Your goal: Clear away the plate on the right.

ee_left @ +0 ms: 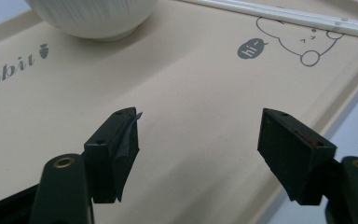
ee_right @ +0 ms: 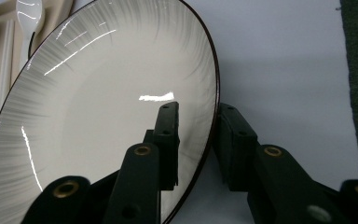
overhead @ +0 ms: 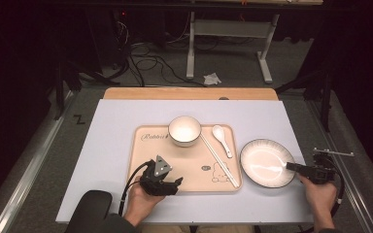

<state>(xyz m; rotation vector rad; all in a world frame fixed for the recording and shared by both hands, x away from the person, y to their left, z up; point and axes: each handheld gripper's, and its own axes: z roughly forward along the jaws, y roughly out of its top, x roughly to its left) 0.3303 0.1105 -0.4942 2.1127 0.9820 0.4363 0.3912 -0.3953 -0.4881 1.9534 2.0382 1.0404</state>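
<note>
The right tongs point(ee_right: 196, 140) stand astride the rim of the plate point(ee_right: 98, 116): one jaw lies inside, over the plate's sloped wall, and the other jaw is outside, beside the dark edge. The jaws are narrow around the rim, but a small gap shows on the outer side, so I cannot tell if the pads really press the plate. In the high view the right tongs point(overhead: 296, 167) reach the plate point(overhead: 267, 162) at its right edge, and the hand point(overhead: 320, 194) comes from the lower right.

The plate lies flat on the white tabletop point(overhead: 116, 131), just beside the right border of the beige tray point(overhead: 148, 160), and it is not on the tray.

The left tongs point(ee_left: 198, 140) are spread wide with nothing between the jaws. They hang over a bare part of the tray point(ee_left: 191, 93), near its front left corner, well apart from the plate.

On the tray stand a white bowl point(overhead: 184, 130), a white spoon point(overhead: 222, 138) and a pair of white chopsticks point(overhead: 219, 160), which lie between the bowl and the plate.
</note>
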